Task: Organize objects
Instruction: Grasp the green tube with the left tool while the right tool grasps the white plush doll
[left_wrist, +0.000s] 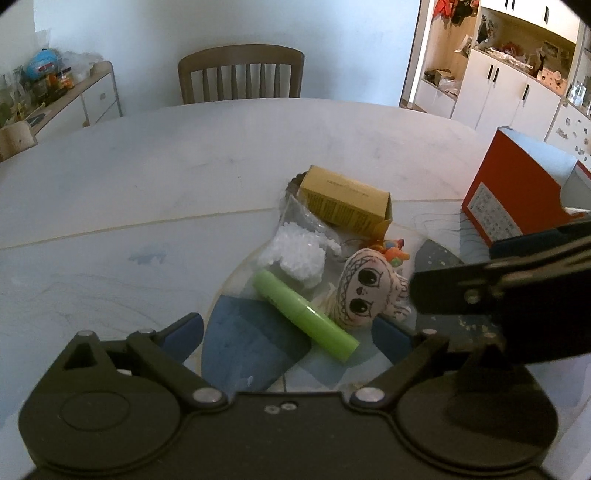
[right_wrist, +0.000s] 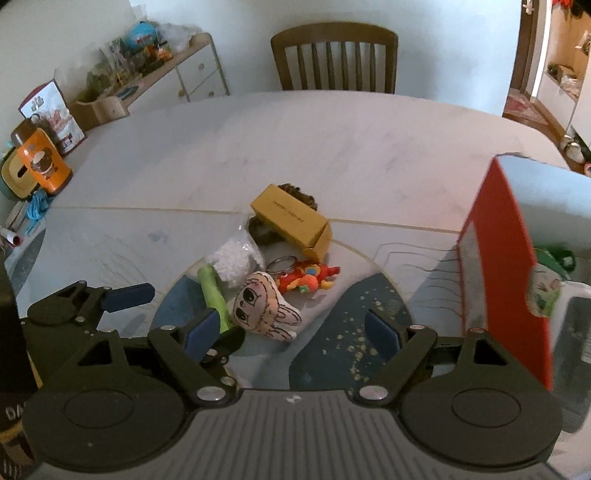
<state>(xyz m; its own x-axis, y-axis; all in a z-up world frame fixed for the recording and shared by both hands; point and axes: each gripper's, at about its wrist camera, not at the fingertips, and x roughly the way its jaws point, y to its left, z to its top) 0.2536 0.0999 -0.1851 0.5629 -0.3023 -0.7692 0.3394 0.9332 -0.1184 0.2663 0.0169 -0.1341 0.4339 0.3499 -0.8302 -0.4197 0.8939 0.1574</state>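
Both claws are released and empty: my left claw (left_wrist: 288, 332) hangs over the green tube (left_wrist: 304, 314), my right claw (right_wrist: 291, 330) just near of the doll-face plush (right_wrist: 264, 304). The clutter sits heaped mid-desk (left_wrist: 147, 177), presumably awaiting the red box (right_wrist: 506, 266) at right. Open room lies left and far; the box wall crowds my right side.

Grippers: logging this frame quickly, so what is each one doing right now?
Left gripper: open, holding nothing, poised over the green tube.
Right gripper: open, holding nothing, over the doll-face plush.
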